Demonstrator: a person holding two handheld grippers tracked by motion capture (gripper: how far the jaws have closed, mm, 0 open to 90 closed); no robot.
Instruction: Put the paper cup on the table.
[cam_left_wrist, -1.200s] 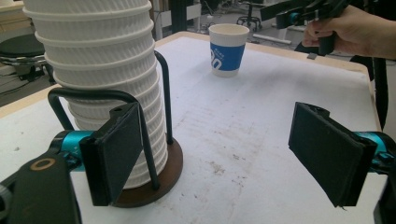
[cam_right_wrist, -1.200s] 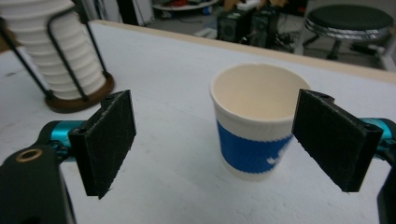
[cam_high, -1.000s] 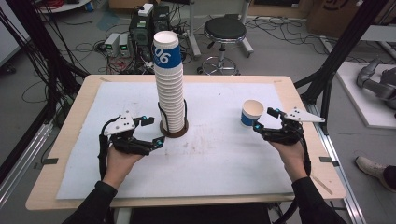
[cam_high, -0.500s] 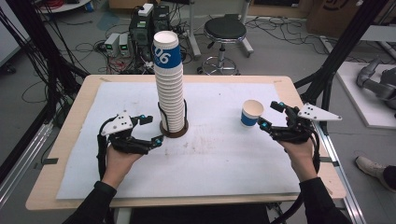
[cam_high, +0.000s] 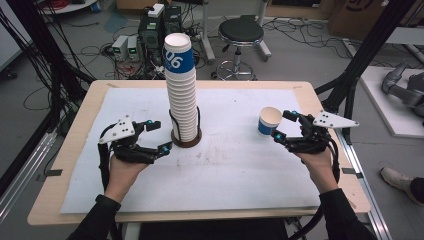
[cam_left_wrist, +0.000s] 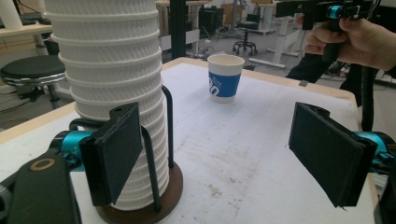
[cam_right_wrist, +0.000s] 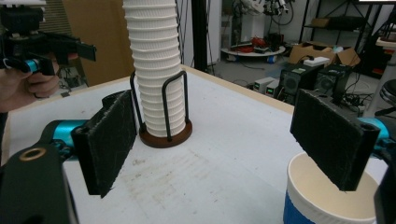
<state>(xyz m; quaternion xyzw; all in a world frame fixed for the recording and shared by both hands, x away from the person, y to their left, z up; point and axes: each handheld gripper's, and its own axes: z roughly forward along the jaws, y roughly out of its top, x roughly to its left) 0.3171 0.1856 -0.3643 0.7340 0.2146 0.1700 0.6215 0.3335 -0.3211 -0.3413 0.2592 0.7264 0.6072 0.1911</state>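
Right gripper (cam_high: 285, 126) has backed slightly from the cup (cam_high: 270, 121), now at its 9 o'clock; fingers open, empty. Left gripper (cam_high: 159, 136), open, waits beside the stack (cam_high: 181, 95). Centre fingers around cup before closing.

Grey floor (cam_high: 300, 55), black stool (cam_high: 241, 33), tangled cables (cam_high: 75, 55), electronics boxes (cam_high: 150, 30), cardboard boxes (cam_right_wrist: 322, 53).

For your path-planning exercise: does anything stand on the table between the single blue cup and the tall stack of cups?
Nothing visible does. The mat lies bare between the blue cup and the stack. The right gripper, jaws open, sits beside the cup.
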